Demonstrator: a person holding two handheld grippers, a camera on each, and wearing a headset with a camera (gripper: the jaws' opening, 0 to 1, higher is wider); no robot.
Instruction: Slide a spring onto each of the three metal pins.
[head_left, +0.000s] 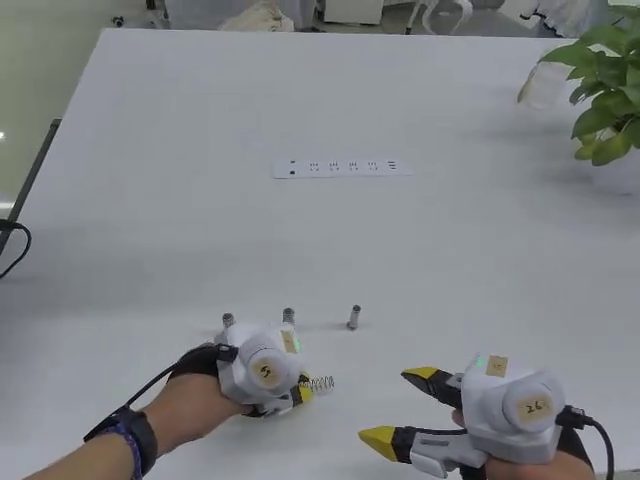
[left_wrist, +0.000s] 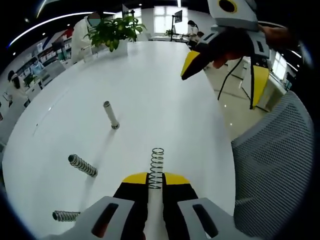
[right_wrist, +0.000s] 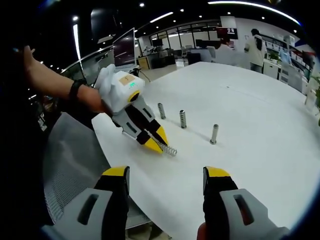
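Pinching a spring (left_wrist: 157, 167) between its tips, the left gripper (left_wrist: 155, 179) sat near the bare pin (left_wrist: 110, 115); the right gripper (right_wrist: 166, 172) gaped wide.

White table (head_left: 200, 200): broad matte top, head view. Near front edge, row of three upright metal pins, spaced apart, none touching. Left pin (head_left: 228, 320) and middle pin (head_left: 288, 316) spring-wrapped; right pin (head_left: 353, 318) bare. Mid-table, well beyond pins: flat white power strip (head_left: 342, 167), long side parallel to row. Far right corner: leafy plant (head_left: 605, 80), translucent vessel (head_left: 545, 85) just beside it.
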